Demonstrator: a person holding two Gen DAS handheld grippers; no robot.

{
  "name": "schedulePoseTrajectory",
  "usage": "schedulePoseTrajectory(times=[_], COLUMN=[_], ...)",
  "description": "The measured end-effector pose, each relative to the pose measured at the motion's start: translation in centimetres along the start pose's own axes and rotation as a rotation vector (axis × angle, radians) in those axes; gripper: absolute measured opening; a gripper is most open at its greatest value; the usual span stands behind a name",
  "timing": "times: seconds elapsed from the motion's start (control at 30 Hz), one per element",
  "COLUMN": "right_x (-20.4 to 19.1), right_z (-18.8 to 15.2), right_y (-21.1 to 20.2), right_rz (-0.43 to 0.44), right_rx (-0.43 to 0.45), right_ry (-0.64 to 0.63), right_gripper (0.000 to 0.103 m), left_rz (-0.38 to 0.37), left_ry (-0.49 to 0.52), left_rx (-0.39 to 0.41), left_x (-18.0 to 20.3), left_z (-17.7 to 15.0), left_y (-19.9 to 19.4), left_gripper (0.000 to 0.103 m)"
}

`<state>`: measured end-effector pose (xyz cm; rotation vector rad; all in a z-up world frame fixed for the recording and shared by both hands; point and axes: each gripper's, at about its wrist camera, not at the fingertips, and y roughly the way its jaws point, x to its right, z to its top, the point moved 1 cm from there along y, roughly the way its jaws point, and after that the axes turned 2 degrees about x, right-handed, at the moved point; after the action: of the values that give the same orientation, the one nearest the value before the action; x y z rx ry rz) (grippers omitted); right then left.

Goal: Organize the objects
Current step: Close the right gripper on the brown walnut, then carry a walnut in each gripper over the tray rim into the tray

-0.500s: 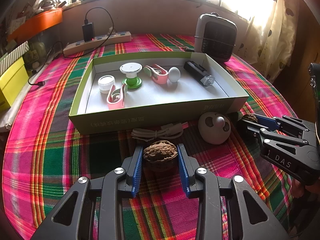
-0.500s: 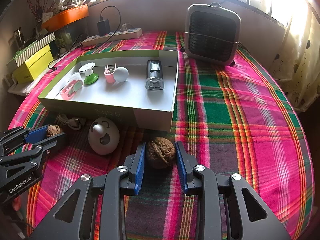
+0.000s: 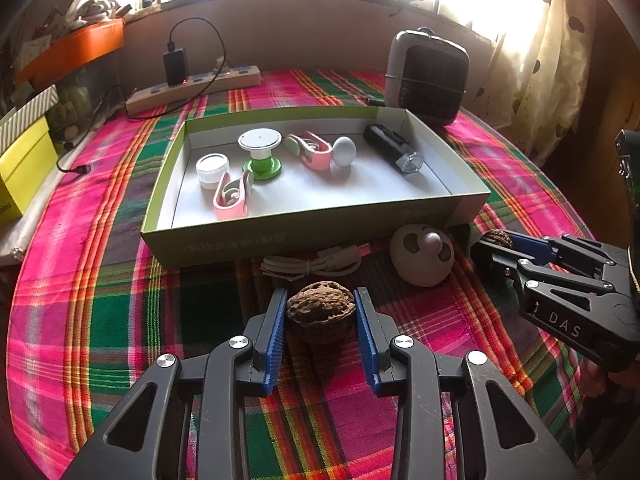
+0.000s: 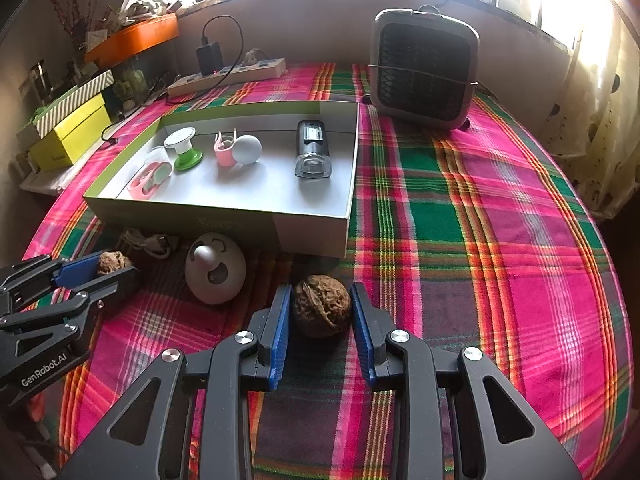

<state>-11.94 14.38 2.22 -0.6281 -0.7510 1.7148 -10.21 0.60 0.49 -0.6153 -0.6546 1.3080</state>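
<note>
Gripping wrinkled walnuts: left tongs (image 3: 320, 312), right tongs (image 4: 320, 312).

tabletop (image 4: 500, 216) right of the green box (image 4: 308, 236) lies bare up to the heater (image 4: 424, 72). the box's near wall is flanked by a coiled cable (image 3: 312, 266) and a round white gadget (image 3: 422, 254), narrowing that strip.
</note>
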Motion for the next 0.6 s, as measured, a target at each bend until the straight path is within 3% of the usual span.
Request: schedulePoseTrajectory(times=[0.6], right_x=[-0.1], right_z=[2.1], right_y=[-2.2], right_rz=[0.017], right_rx=[0.072], right_ry=[0.007], right_gripper=[0.031], left_rz=[0.004], left_ry=[-0.004], left_rx=[0.065], left_x=[-0.6], left_z=[2.8], left_y=[-1.8], left_gripper=[0.030])
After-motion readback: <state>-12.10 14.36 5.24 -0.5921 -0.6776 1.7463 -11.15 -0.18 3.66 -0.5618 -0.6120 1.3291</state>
